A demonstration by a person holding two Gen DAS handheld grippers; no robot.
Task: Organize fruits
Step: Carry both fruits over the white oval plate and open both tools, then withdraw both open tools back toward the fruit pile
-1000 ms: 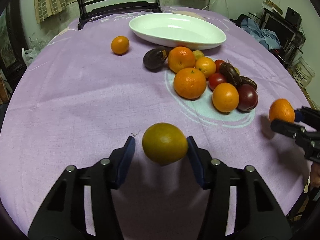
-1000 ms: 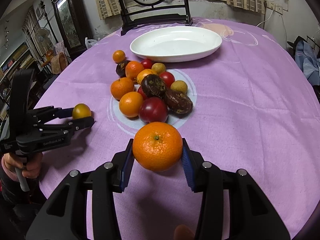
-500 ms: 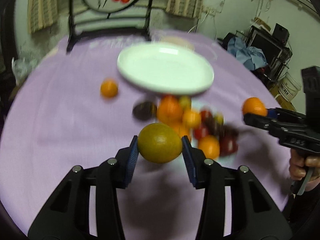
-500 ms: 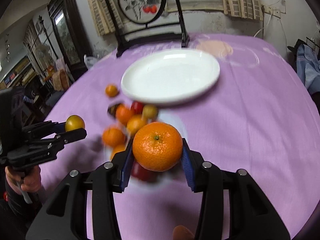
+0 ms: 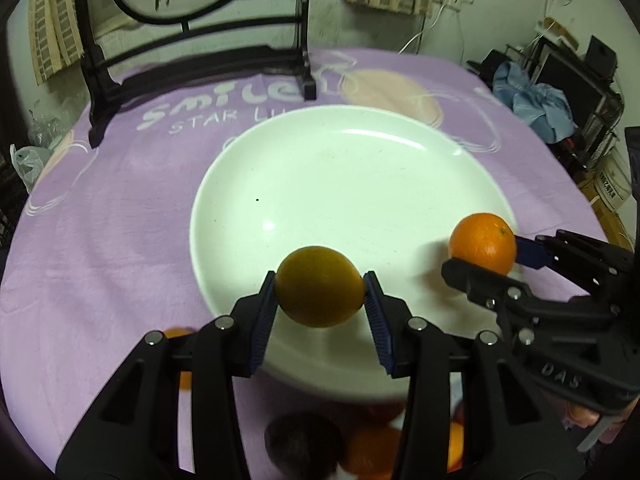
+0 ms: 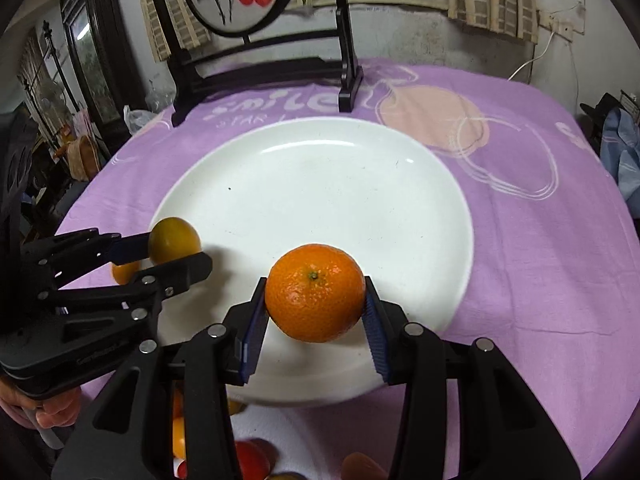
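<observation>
Both pairs of jaws are clamped on fruit. Your left gripper presses its ribbed blue pads against the two sides of a smooth, dull yellow-green citrus, round and slightly flattened, held in the air above the near rim of the plate. Your right gripper pinches a bright orange the same way — its skin is pebbled and glossy, with the small green stem scar facing the camera — and it too hangs over the plate's near edge.

From the left, the purple tablecloth is soft, woven cloth printed with white lettering and pale peach circles. On it sits the plate: wide, shallow, white glazed ceramic, bare inside and shining under the light. Behind it stands a dark wooden frame with a round painted panel.

You hold both grippers angled steeply downward, side by side, fingers pointing across the plate toward the frame. Your left hand is wrapped around its handle at the lower edge of the right-wrist view. Blurred fruit — orange, red, one dark piece — lies below the near rim.
</observation>
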